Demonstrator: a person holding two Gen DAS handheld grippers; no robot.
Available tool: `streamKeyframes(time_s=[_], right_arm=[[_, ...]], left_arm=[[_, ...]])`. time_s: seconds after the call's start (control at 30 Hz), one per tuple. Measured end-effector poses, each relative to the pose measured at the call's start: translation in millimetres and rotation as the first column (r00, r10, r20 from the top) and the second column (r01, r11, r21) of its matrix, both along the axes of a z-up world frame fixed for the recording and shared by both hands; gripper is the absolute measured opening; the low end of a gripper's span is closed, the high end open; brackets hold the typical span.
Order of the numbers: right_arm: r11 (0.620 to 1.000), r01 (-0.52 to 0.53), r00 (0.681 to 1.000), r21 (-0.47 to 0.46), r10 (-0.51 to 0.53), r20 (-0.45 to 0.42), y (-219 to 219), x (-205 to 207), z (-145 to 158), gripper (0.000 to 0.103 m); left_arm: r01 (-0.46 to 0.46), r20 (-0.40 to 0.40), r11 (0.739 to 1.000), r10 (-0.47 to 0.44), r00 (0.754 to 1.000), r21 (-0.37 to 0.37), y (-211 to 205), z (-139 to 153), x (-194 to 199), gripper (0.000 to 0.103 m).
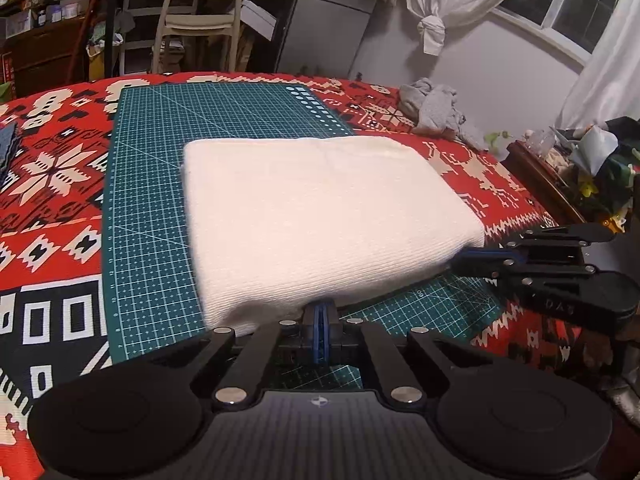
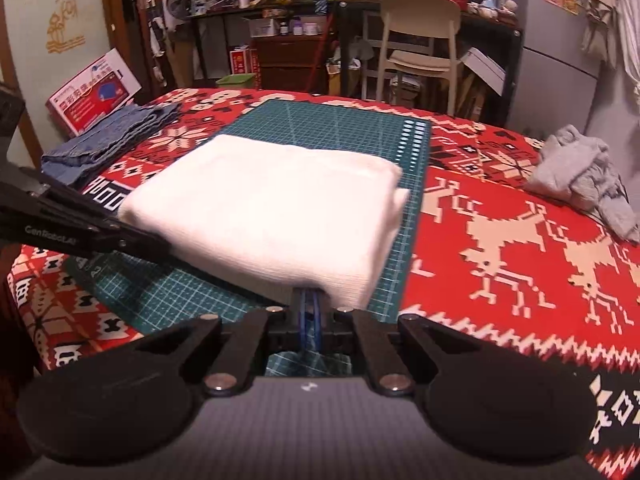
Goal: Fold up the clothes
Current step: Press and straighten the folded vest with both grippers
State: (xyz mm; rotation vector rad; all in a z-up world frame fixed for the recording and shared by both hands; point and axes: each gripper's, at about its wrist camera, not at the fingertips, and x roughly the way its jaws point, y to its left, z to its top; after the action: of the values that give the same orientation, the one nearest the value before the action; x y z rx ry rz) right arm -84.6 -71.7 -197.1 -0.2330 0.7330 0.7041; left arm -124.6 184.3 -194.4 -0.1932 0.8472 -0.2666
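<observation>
- A folded white cloth (image 1: 320, 216) lies on a green cutting mat (image 1: 152, 200), its right part reaching past the mat's right edge in the left wrist view.
- The mat rests on a red patterned cover (image 1: 52, 184) that spreads over the worktop.
- The left tongs (image 1: 319, 312) are closed on the cloth's near edge; the blue pads meet with the fabric's hem pinched between them.
- The right tongs (image 2: 308, 300) are likewise clamped on the near edge of the cloth (image 2: 272, 204), further to the right along the same edge.
- In the left wrist view the right tongs (image 1: 464, 262) come in from the right, tips tucked into the cloth's near right corner.
- In the right wrist view the left tongs (image 2: 160, 250) come in from the left, with their tips against the cloth's near left side.
- The cloth's near edge is raised a little off the mat (image 2: 192, 296) where the tongs hold it; the far part lies flat.
- A crumpled grey garment (image 2: 584, 176) sits on the cover to the right, well apart from the cloth.
- Folded blue denim (image 2: 108, 140) lies on the cover at the far left.
- A cream chair (image 2: 420, 40) stands beyond the worktop, near cluttered shelves.
</observation>
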Motion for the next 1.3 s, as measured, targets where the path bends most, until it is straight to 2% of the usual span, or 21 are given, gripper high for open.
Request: streamKeyframes(time_s=[0.2,0.27,0.4,0.5,0.73,0.9,1.03,1.13,1.3], right_arm=[[0.998,0.067,0.998,-0.009,-0.067,0.004,-14.3,3.0,-0.8,0.004],[0.996,0.094,0.996,-0.004,-0.094,-0.003,-21.1,4.9,-0.7,0.008],[0.995,0.097,0.995,-0.003,-0.097,0.003,-25.8,-0.4,3.8,0.008],[0.998,0.07,0.997,-0.01,-0.069,0.02,-21.5,-10.3,9.5,0.008],[0.998,-0.053,0.997,-0.027,0.054,0.049,10.7,-34.3,18.4,0.008],[0.991,-0.136,0.99,-0.013,0.137,0.03,44.1,-43.0,10.3,0.008],[0.987,-0.159,0.987,0.02,0.159,0.01,68.9,-42.1,0.7,0.008],[0.985,-0.172,0.985,0.026,0.172,0.026,84.4,-42.3,-4.4,0.008],[0.987,-0.159,0.987,0.023,0.158,0.033,90.5,-36.7,-8.6,0.008]], left_arm=[[-0.04,-0.007,0.999,0.04,0.999,0.015,10.6,-0.6,-4.3,0.004],[-0.062,-0.012,0.998,0.062,0.998,0.021,17.7,-0.7,-6.0,0.004],[-0.092,-0.006,0.996,0.092,0.996,0.022,29.6,3.5,-10.2,0.004],[-0.109,-0.005,0.994,0.109,0.994,0.024,35.3,5.0,-12.8,0.004],[-0.129,0.012,0.987,0.129,0.992,0.099,38.3,4.9,-18.2,0.006],[-0.147,0.006,0.985,0.147,0.989,0.086,46.9,6.7,-21.3,0.008],[-0.137,0.007,0.986,0.137,0.991,0.096,46.8,10.7,-26.2,0.008],[-0.127,0.008,0.987,0.127,0.992,0.103,46.1,13.4,-29.7,0.008],[-0.063,0.003,0.993,0.063,0.998,0.098,29.1,12.2,-29.9,0.008]])
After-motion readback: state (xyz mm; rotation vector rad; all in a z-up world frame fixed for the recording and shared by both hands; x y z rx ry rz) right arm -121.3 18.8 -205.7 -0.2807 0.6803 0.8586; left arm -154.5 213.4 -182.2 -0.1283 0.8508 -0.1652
